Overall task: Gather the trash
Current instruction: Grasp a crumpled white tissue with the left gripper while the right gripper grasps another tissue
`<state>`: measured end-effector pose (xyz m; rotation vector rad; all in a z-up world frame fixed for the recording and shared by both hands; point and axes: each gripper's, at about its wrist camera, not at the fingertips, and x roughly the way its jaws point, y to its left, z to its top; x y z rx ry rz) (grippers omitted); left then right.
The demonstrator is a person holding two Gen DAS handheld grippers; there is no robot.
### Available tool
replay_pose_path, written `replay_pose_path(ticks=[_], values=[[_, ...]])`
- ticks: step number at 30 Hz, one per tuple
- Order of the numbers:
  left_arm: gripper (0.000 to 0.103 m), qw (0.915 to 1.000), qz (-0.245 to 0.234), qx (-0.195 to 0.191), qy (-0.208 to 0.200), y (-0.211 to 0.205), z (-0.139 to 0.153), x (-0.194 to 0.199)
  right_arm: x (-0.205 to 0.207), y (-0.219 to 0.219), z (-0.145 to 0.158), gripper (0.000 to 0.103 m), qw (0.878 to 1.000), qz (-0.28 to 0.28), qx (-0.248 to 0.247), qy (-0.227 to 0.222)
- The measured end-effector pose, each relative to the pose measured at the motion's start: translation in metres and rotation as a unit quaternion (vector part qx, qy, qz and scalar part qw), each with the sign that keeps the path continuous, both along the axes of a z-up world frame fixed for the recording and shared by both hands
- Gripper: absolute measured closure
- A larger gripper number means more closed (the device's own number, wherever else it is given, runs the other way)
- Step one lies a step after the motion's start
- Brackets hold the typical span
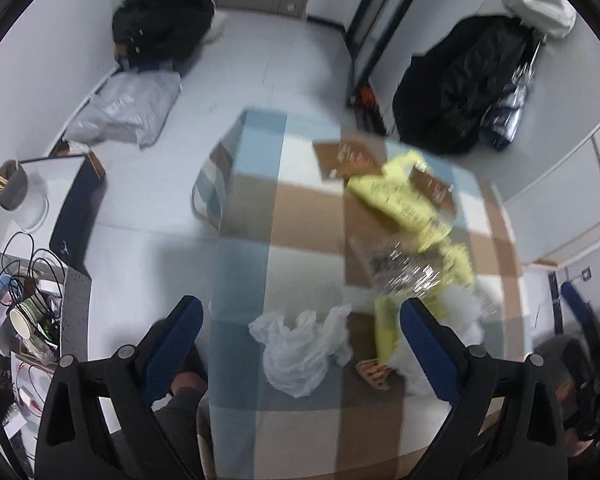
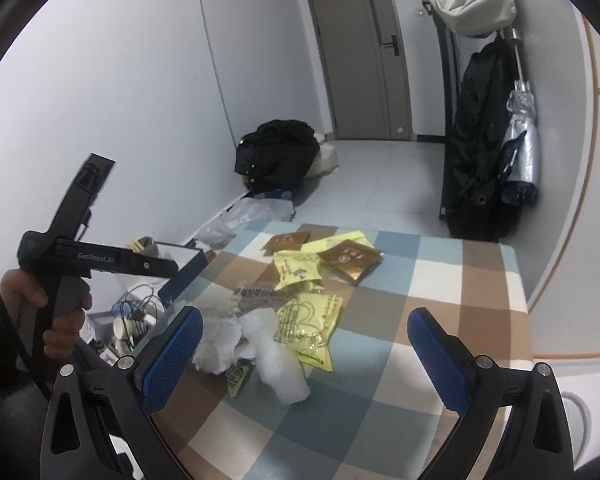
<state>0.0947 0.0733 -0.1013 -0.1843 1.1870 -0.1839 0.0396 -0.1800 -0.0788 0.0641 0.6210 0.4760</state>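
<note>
Trash lies scattered on a checked table (image 1: 300,420) (image 2: 440,300). A crumpled white tissue (image 1: 300,352) (image 2: 220,344) sits nearest, below my left gripper (image 1: 300,332), whose blue pads stand wide open above it with nothing between them. Beside the tissue are a white foam piece (image 2: 278,360), a clear crinkled wrapper (image 1: 400,268) (image 2: 260,300), yellow packets (image 1: 404,200) (image 2: 308,316) and brown sachets (image 1: 348,156) (image 2: 350,262). My right gripper (image 2: 304,356) hangs open over the near table. A hand (image 2: 60,320) holds the left gripper's body at that view's left.
Left of the table stands a low white stand (image 1: 52,184) with a grey cup and a box of cables and paper cups (image 1: 24,320). A grey plastic bag (image 1: 128,108) and dark clothes (image 1: 160,24) lie on the floor. A black coat (image 2: 484,140) hangs at right, near a door (image 2: 360,52).
</note>
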Motion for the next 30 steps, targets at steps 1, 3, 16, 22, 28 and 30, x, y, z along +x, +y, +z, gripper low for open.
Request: replay_pose_path(ticks=[1,3,16,22,28,30], values=[[0.007,0.9999,-0.009,0.007,0.006,-0.002,-0.004,0.0,0.001,0.0,-0.002,0.0,1.0,0.0,-0.001,0.002],[0.008,0.9993,-0.024,0.024,0.016,-0.004,-0.01,0.001,0.005,0.001,-0.007,0.0,1.0,0.0,-0.002,0.009],[0.04,0.9955,-0.087,0.036,0.013,-0.03,-0.012,-0.001,0.014,0.004,-0.019,0.0,1.0,-0.004,-0.004,0.03],[0.071,0.9956,-0.089,0.026,0.012,-0.027,-0.011,-0.003,0.008,0.016,-0.017,0.0,1.0,0.009,-0.017,0.024],[0.09,0.9969,-0.077,-0.004,0.017,-0.02,-0.02,0.002,0.0,0.038,-0.017,0.0,0.998,0.044,-0.037,0.02],[0.091,0.9973,-0.07,-0.014,0.016,-0.018,-0.018,0.002,-0.002,0.047,-0.018,0.001,0.997,0.057,-0.044,0.018]])
